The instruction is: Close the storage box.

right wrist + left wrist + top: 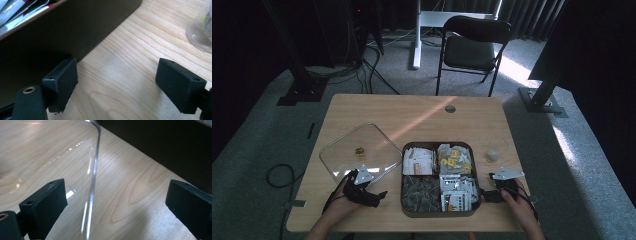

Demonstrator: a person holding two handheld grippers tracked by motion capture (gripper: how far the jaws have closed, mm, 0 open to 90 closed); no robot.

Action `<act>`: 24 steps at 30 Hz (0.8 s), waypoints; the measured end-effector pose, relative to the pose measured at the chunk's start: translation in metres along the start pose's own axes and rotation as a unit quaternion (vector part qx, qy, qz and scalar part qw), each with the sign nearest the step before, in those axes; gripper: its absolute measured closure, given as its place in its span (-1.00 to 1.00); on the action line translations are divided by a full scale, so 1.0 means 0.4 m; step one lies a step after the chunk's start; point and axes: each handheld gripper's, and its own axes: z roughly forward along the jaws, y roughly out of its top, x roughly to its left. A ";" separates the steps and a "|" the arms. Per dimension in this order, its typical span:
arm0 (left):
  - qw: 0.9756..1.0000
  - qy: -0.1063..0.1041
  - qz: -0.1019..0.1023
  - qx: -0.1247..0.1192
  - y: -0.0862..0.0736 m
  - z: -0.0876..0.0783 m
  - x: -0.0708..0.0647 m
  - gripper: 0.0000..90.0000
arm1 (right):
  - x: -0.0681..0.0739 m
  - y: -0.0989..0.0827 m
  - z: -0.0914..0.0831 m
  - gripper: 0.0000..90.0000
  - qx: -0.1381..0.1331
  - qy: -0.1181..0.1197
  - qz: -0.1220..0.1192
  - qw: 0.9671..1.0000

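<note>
Person's forearms enter from table's near edge, one hand either side of dark tray (437, 212). Left gripper (373, 196) lies low by clear lid's (357, 150) near corner, pointing toward tray; jaws wide apart, lid's edge (93, 182) running between them, nothing clamped. Right gripper (490, 194) rests on wooden table (412, 115) just beside tray's right wall (75, 30), jaws wide, empty, left jaw close to wall. Packets (452, 160) fill tray's four compartments. Small clear cup (493, 155) stands near, right of tray.
</note>
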 end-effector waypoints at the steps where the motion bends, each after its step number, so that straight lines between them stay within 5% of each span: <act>1: 1.000 0.006 -0.006 -0.002 0.000 -0.003 0.004 -0.92 | 0.000 0.000 0.000 -0.61 0.000 0.000 0.000 1.000; 13: 0.997 0.058 -0.038 -0.025 -0.004 -0.013 0.056 -0.92 | 0.000 0.000 0.000 -0.61 0.000 0.000 0.000 1.000; 24: 0.989 0.117 -0.079 -0.038 0.008 -0.015 0.107 -0.92 | 0.000 0.000 0.000 -0.61 0.000 0.000 0.000 1.000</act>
